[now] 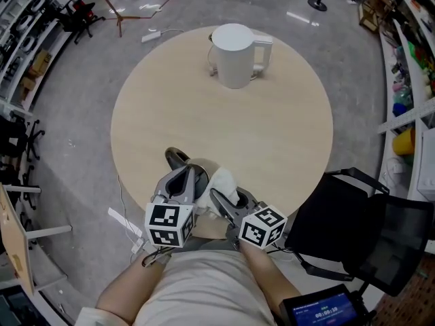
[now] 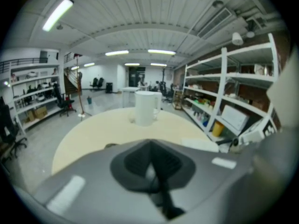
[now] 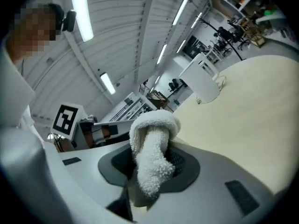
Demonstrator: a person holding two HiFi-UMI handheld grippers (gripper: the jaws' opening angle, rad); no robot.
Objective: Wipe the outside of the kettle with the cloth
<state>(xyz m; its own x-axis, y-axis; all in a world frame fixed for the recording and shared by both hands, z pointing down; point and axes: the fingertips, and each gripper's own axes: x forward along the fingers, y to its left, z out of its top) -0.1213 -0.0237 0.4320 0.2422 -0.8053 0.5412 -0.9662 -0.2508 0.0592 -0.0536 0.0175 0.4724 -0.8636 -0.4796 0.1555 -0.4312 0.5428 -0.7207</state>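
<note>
A white kettle [image 1: 234, 55] with its lid on stands upright at the far side of the round wooden table [image 1: 285, 134]. It also shows far ahead in the left gripper view [image 2: 145, 107] and the right gripper view [image 3: 201, 80]. Both grippers hover side by side over the table's near edge, well short of the kettle. My right gripper [image 1: 216, 197] is shut on a fluffy white cloth [image 1: 221, 185], which bulges up between its jaws [image 3: 152, 148]. My left gripper [image 1: 175, 160] sits just left of the cloth, its jaws closed together with nothing between them [image 2: 154, 167].
A thin cable [image 1: 212, 66] lies beside the kettle. A black chair [image 1: 367, 229] stands at the table's near right. Shelving [image 1: 408, 60] lines the right wall, and a tripod stand [image 1: 119, 15] is on the floor at the far left.
</note>
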